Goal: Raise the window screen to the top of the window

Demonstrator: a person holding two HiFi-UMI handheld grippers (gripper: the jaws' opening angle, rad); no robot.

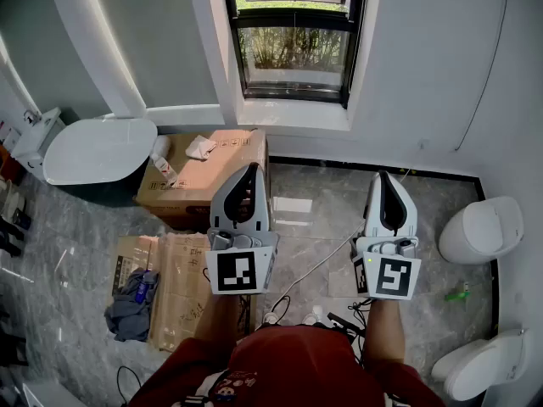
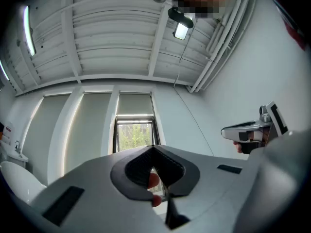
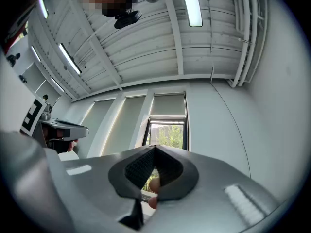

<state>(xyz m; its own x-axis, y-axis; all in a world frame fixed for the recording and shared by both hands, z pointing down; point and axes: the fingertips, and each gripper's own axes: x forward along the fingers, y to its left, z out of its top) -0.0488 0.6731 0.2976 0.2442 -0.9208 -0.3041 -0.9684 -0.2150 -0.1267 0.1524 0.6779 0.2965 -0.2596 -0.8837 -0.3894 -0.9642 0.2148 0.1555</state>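
Bathroom walls and a marble floor surround the person. Two tongs, the left tongs and the right tongs, are closed on nothing. They sit side by side, tipped slightly up, well apart from the one window in the far wall. The window screen belongs there, but I cannot tell it from the glass. The approach seems to be in hand. The next move calls for reaching far and opening onto the screen's lower edge. One cardboard box stands at the left.

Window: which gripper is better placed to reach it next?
Left, probably. In the head view the left gripper sits nearly below the window; the right gripper is off to its side. Both shut.
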